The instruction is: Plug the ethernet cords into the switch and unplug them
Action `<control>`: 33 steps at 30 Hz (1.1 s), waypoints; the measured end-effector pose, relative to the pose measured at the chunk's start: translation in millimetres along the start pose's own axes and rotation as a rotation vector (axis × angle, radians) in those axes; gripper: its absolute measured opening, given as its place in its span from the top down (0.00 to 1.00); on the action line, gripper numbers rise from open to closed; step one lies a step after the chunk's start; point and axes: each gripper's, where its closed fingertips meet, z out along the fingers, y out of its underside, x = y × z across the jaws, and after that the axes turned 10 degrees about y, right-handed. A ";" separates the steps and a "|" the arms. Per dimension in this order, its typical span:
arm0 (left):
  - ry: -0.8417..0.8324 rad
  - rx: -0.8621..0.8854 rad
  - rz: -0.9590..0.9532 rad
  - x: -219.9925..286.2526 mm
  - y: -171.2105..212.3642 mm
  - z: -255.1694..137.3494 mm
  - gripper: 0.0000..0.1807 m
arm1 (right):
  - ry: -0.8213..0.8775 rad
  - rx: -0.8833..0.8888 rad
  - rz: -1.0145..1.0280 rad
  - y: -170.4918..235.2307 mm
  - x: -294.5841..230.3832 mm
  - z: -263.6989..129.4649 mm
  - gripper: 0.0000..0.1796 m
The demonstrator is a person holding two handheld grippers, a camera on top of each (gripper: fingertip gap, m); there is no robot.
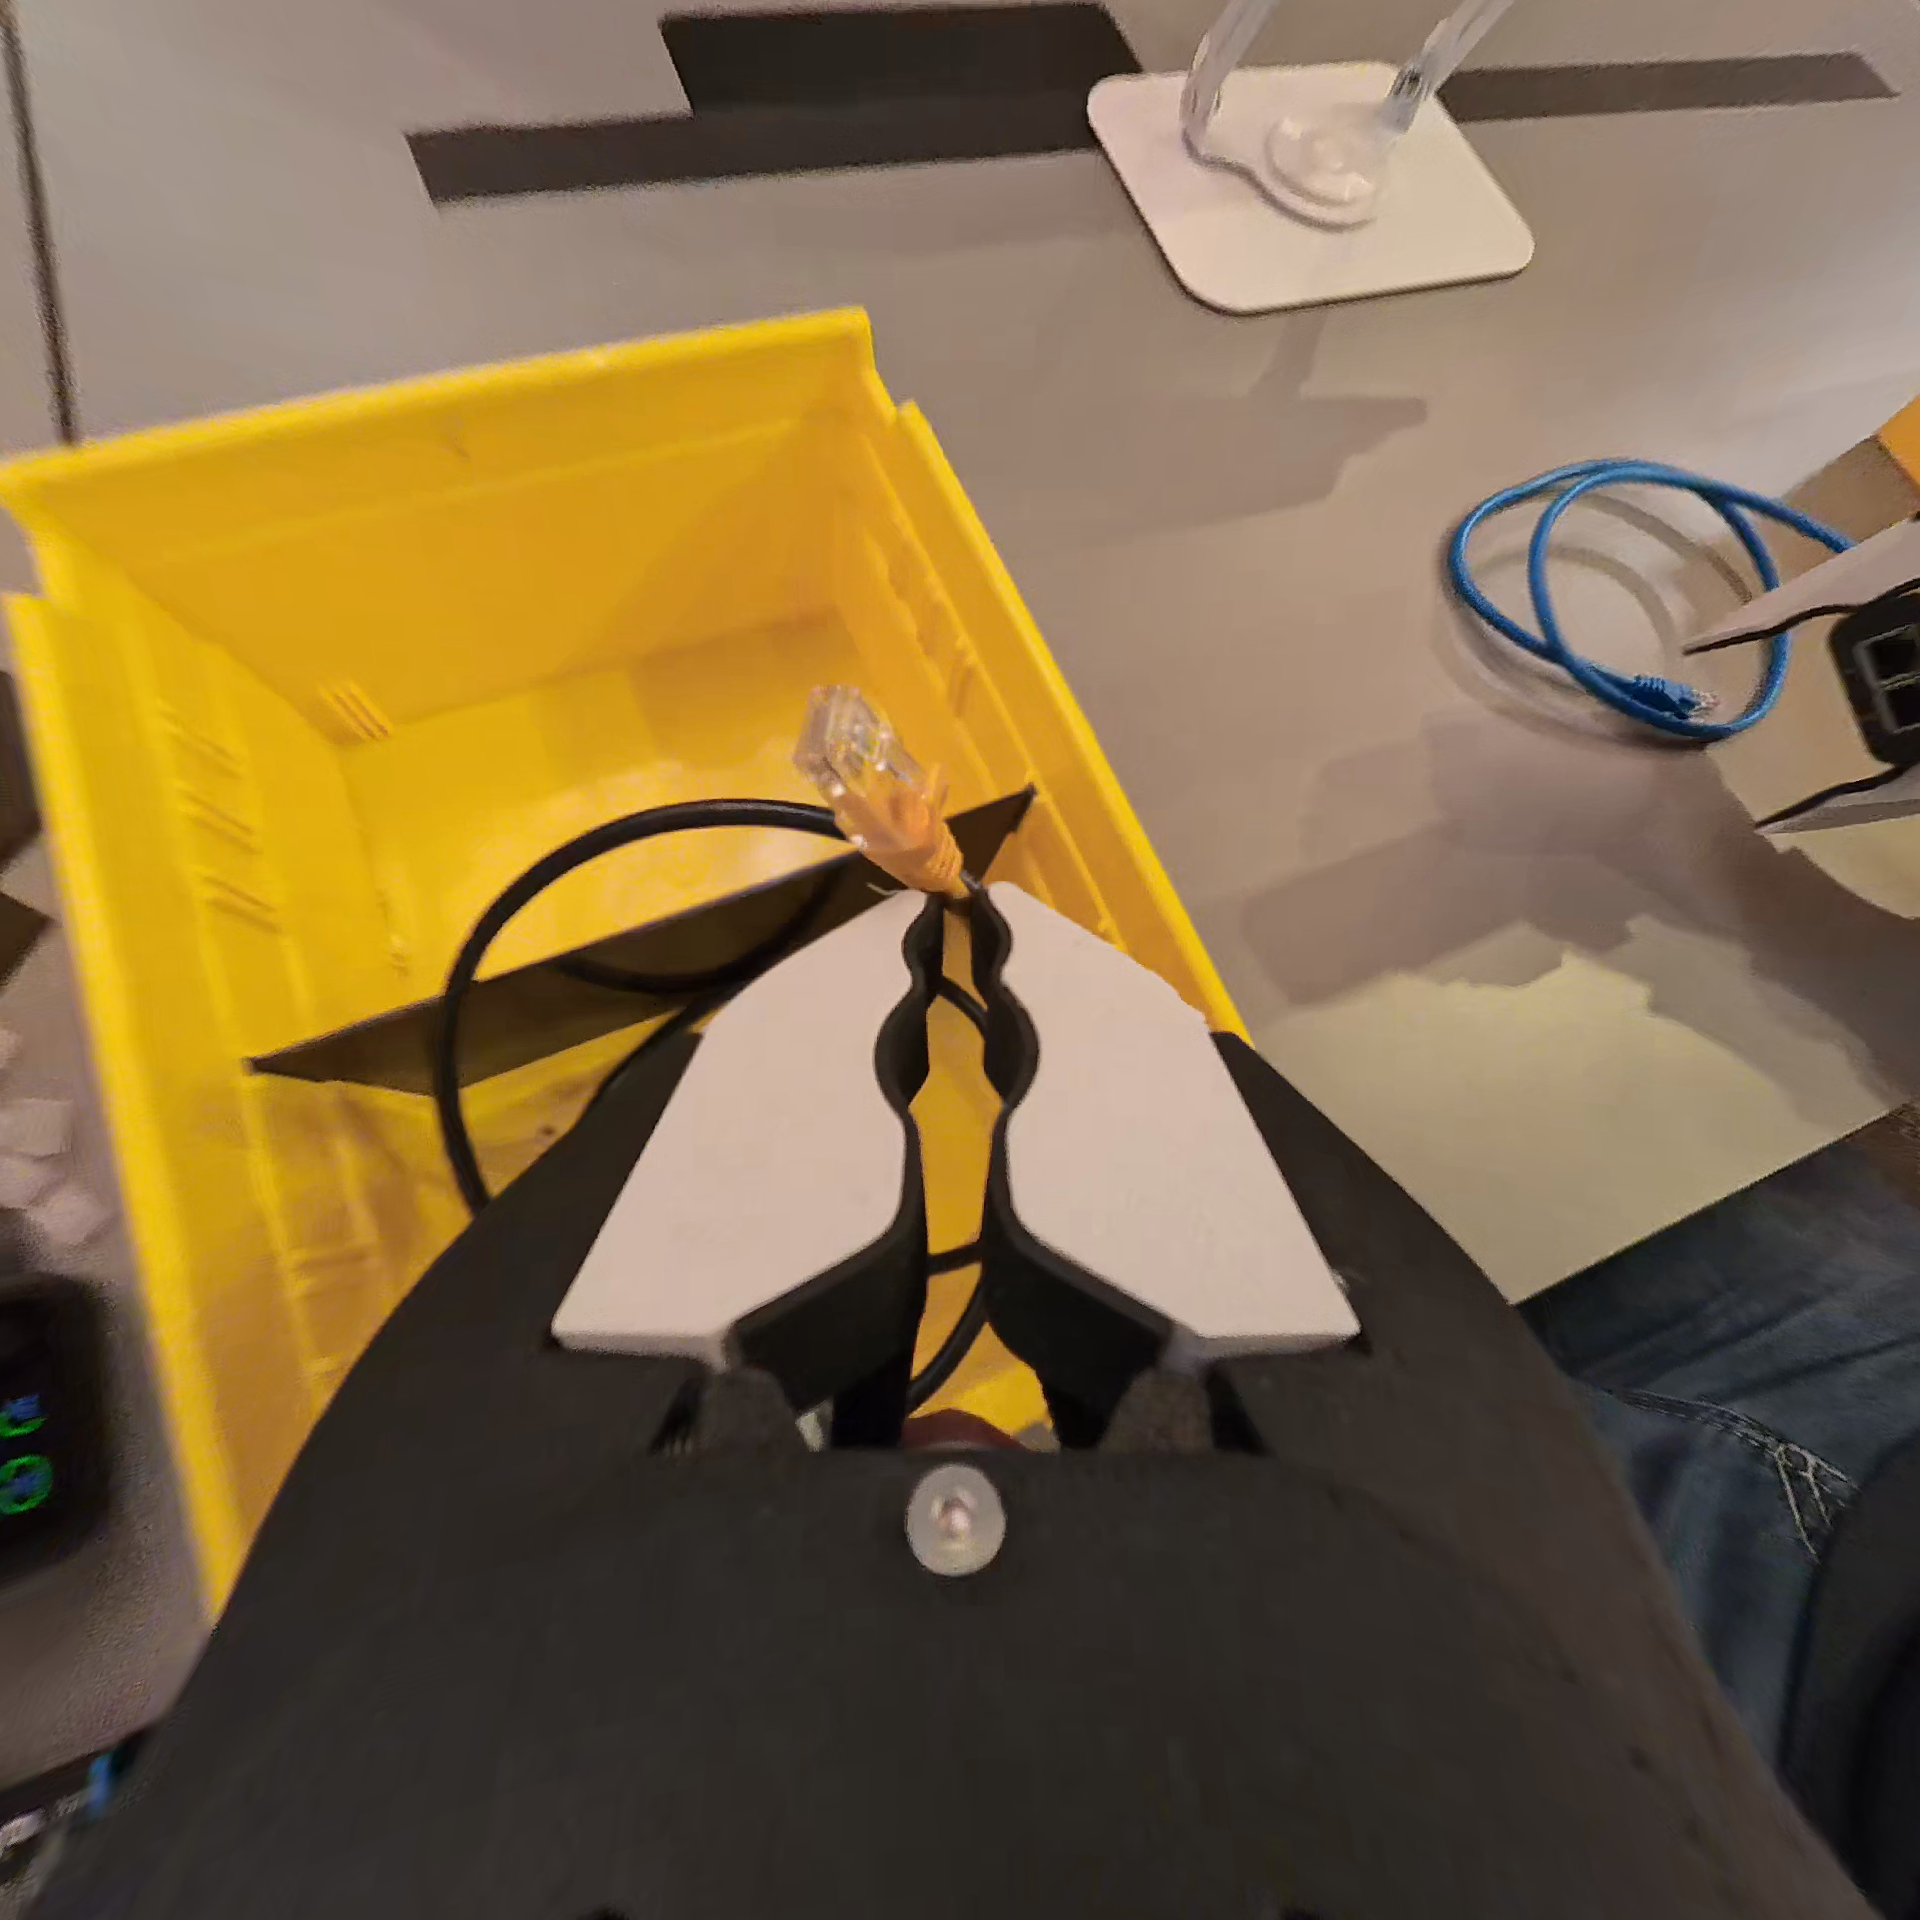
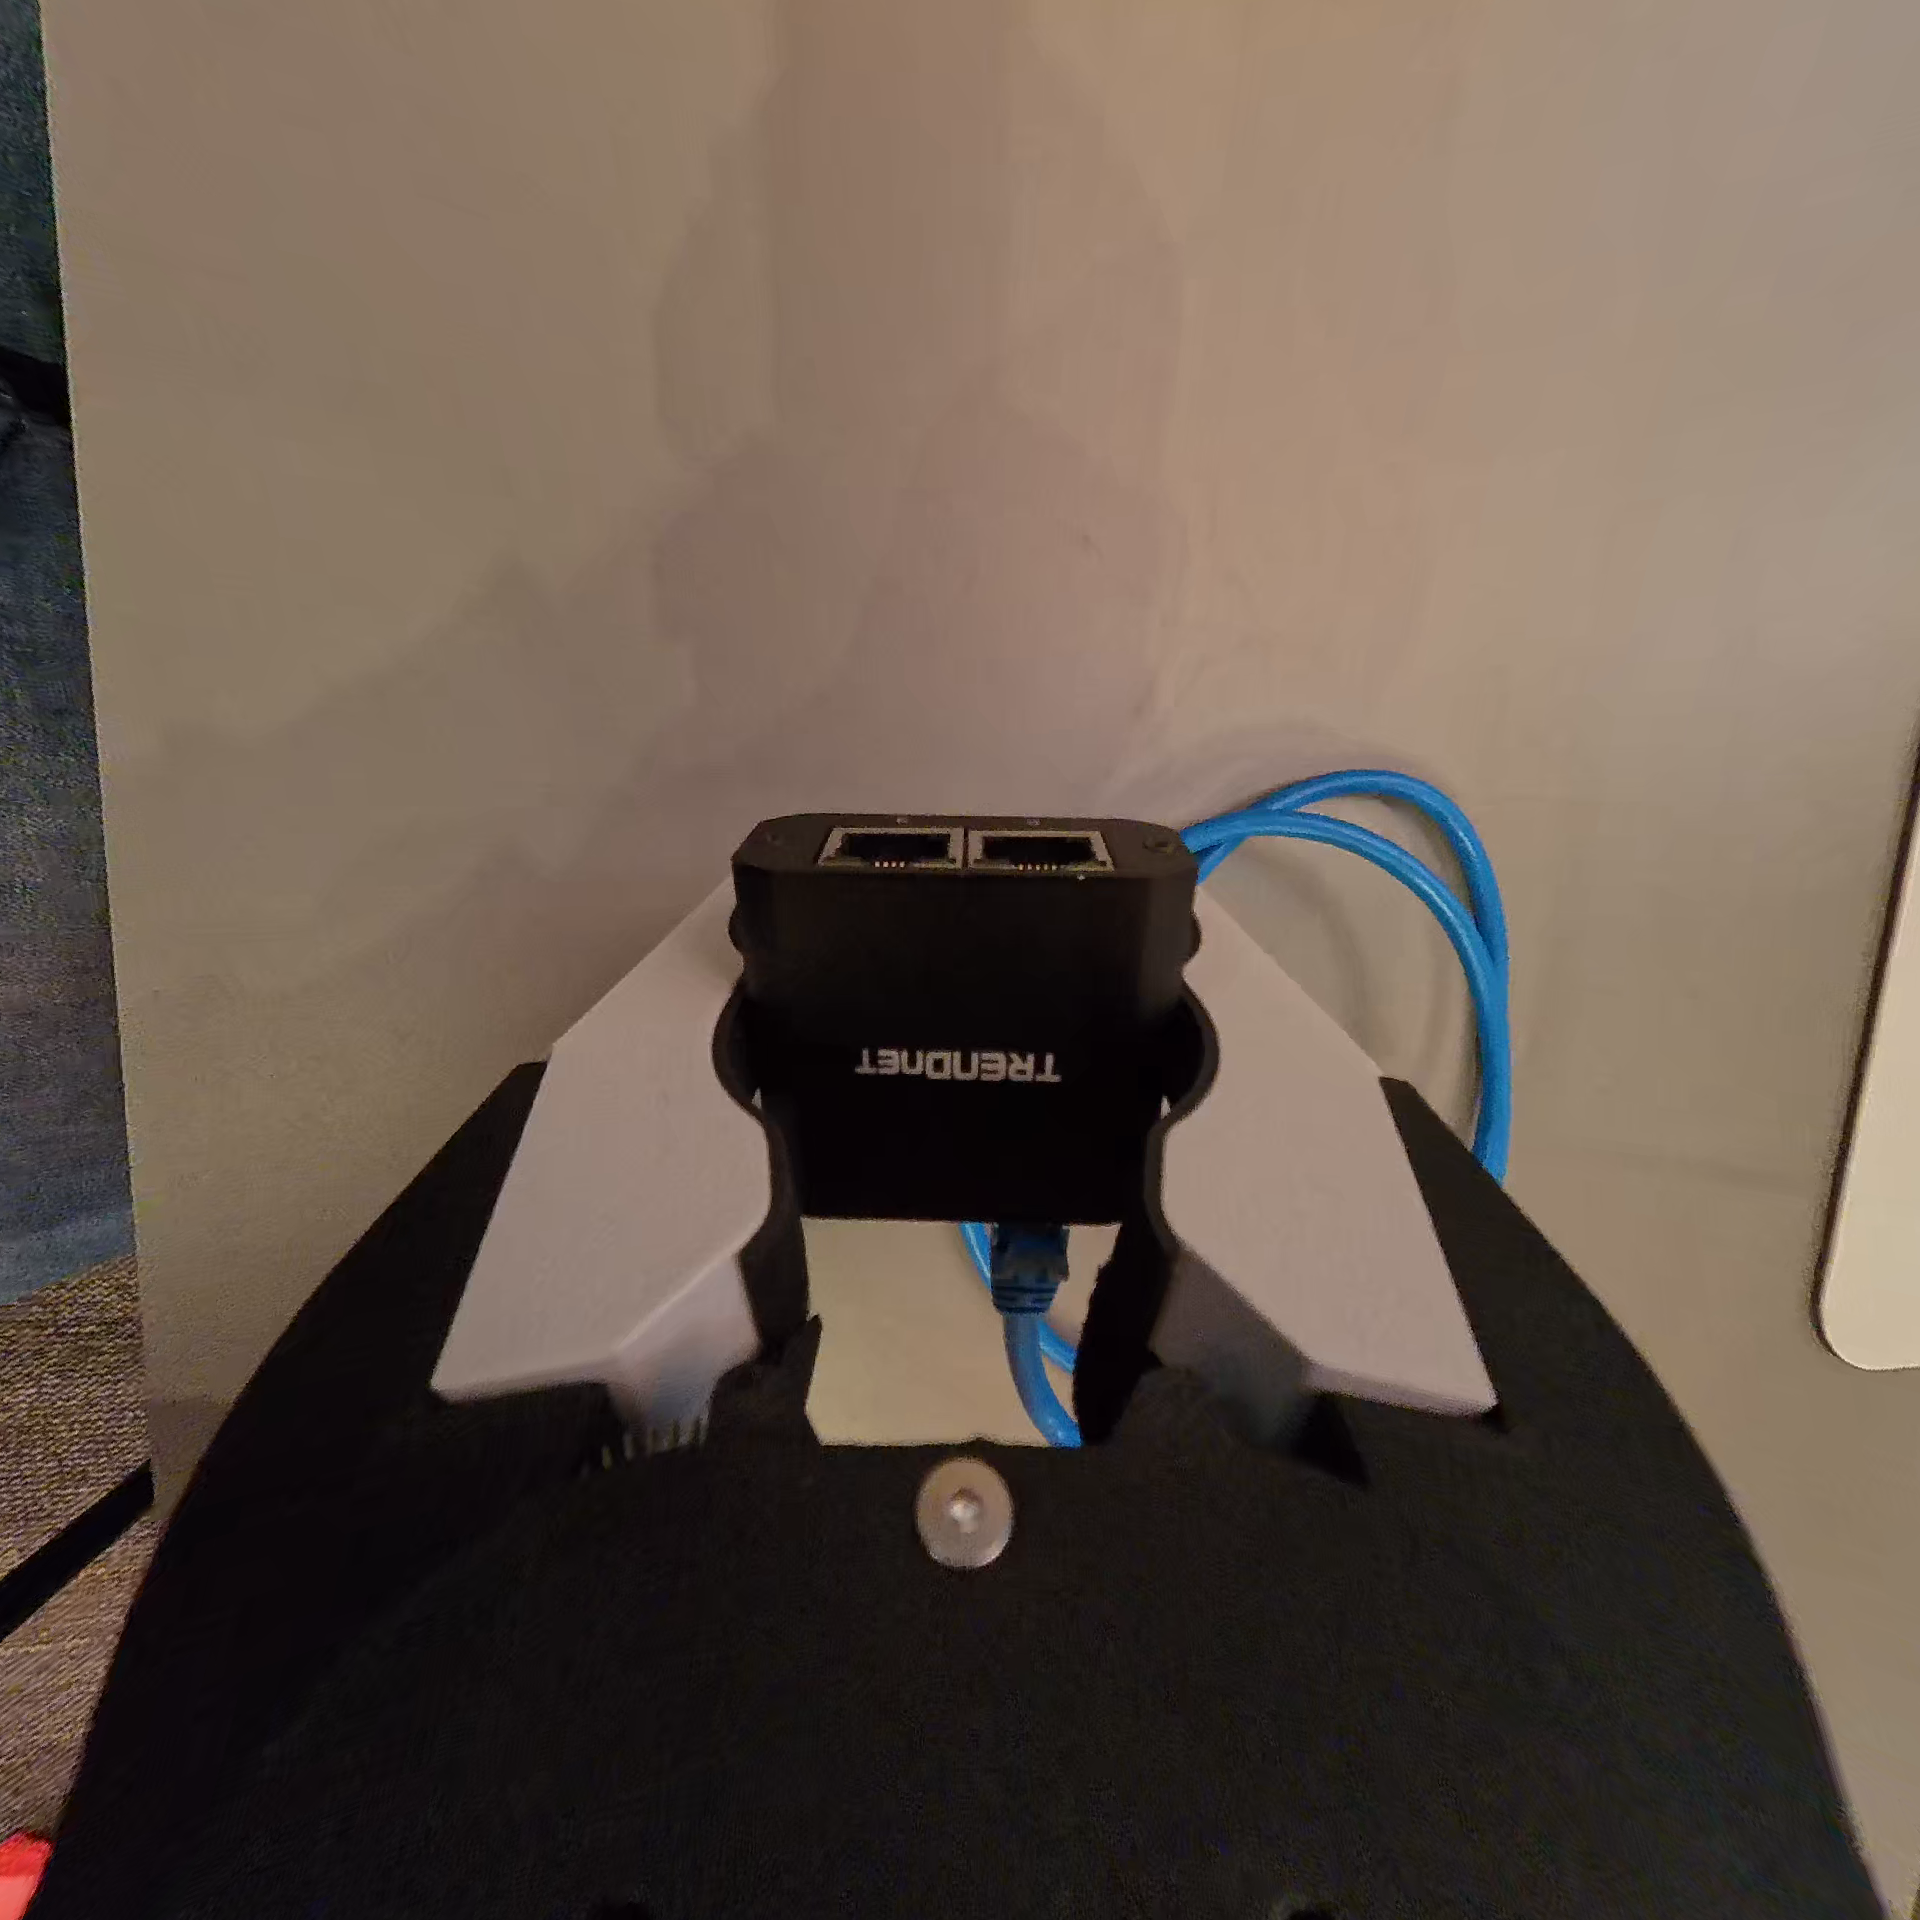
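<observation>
In the left wrist view, my left gripper [image 1: 951,904] is shut on a black ethernet cord [image 1: 488,935], just behind its orange boot and clear plug [image 1: 868,764]. It holds the plug up over the yellow bin [image 1: 520,468], and the cord loops back into the bin. My right gripper [image 2: 961,914] is shut on the black switch [image 2: 961,997], whose two empty ports [image 2: 961,850] face away from me. This gripper [image 1: 1725,738] and the switch [image 1: 1886,675] also show at the right edge of the left wrist view. A blue cord [image 1: 1538,582] lies coiled on the table beside them and shows behind the switch [image 2: 1455,914]. Its plug [image 2: 1029,1262] shows under the switch.
The bin has a black divider [image 1: 623,997] across it. A white stand base [image 1: 1309,197] sits at the back of the grey table [image 1: 1351,883]. A dark device with green lights [image 1: 42,1455] is at the left. A person's leg in jeans [image 1: 1766,1455] is at the front right.
</observation>
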 end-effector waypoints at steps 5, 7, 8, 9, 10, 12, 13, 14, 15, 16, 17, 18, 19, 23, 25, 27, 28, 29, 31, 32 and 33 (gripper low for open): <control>0.008 0.026 0.060 4.4 -27.3 -33.9 0.97 | -0.050 -0.063 0.033 16.3 -6.0 9.7 0.60; 0.003 -0.019 0.100 4.6 -31.6 -39.9 0.98 | -0.087 -0.074 0.050 20.4 -11.1 14.5 0.60; -0.002 -0.059 0.133 4.5 -31.7 -40.2 0.98 | -0.097 -0.084 0.050 22.8 -13.1 16.9 0.59; -0.006 -0.099 0.160 4.2 -31.2 -38.8 0.98 | -0.104 -0.084 0.048 23.2 -14.5 18.4 0.59; -0.033 -0.132 0.194 1.3 -32.0 -37.6 0.98 | -0.107 -0.083 0.050 22.4 -14.9 19.1 0.59; -0.142 -0.228 0.324 -9.8 -31.5 -36.5 0.98 | -0.100 -0.089 0.050 22.0 -13.6 19.2 0.60; -0.193 -0.265 0.368 -15.9 -32.1 -35.7 0.98 | -0.097 -0.091 0.051 21.7 -13.1 19.2 0.59; -0.242 -0.277 0.407 -22.4 -34.9 -35.0 0.98 | -0.095 -0.094 0.055 21.6 -12.4 19.6 0.59; -0.271 -0.288 0.439 -27.5 -36.4 -33.8 1.00 | -0.097 -0.099 0.057 22.1 -12.5 20.2 0.59; -0.294 -0.277 0.449 -32.0 -40.0 -33.8 1.00 | -0.101 -0.100 0.057 22.2 -12.9 20.6 0.59; -0.337 -0.245 0.474 -36.6 -47.9 -36.8 1.00 | -0.104 -0.100 0.060 22.2 -12.9 20.7 0.59; -0.375 -0.221 0.509 -39.1 -55.0 -40.1 1.00 | -0.106 -0.100 0.061 22.1 -12.9 20.4 0.59; -0.375 -0.196 0.504 -39.9 -59.1 -40.5 1.00 | -0.107 -0.101 0.059 22.2 -12.9 20.2 0.59; -0.294 -0.309 0.444 -49.1 -32.0 -26.0 1.00 | -0.108 -0.101 0.054 22.2 -12.7 20.5 0.60; -0.229 -0.377 0.421 -46.7 -15.2 -21.7 1.00 | -0.108 -0.096 0.054 22.5 -13.1 20.4 0.59; -0.204 -0.405 0.464 -47.9 -9.0 -16.2 0.97 | -0.108 -0.089 0.055 22.4 -13.1 20.7 0.59; -0.187 -0.428 0.499 -48.2 -5.7 -11.4 0.96 | -0.110 -0.086 0.055 22.3 -13.1 20.7 0.59; -0.198 -0.471 0.532 -53.0 -1.7 -7.2 0.94 | -0.112 -0.086 0.055 22.3 -13.0 20.6 0.59; -0.202 -0.549 0.661 -60.7 5.5 1.6 0.89 | -0.112 -0.088 0.055 22.4 -12.6 20.6 0.59; -0.218 -0.576 0.712 -66.8 8.3 4.6 0.87 | -0.111 -0.089 0.055 22.3 -12.6 20.7 0.59; -0.238 -0.626 0.732 -75.2 13.5 5.9 0.84 | -0.109 -0.088 0.054 22.4 -12.7 20.8 0.59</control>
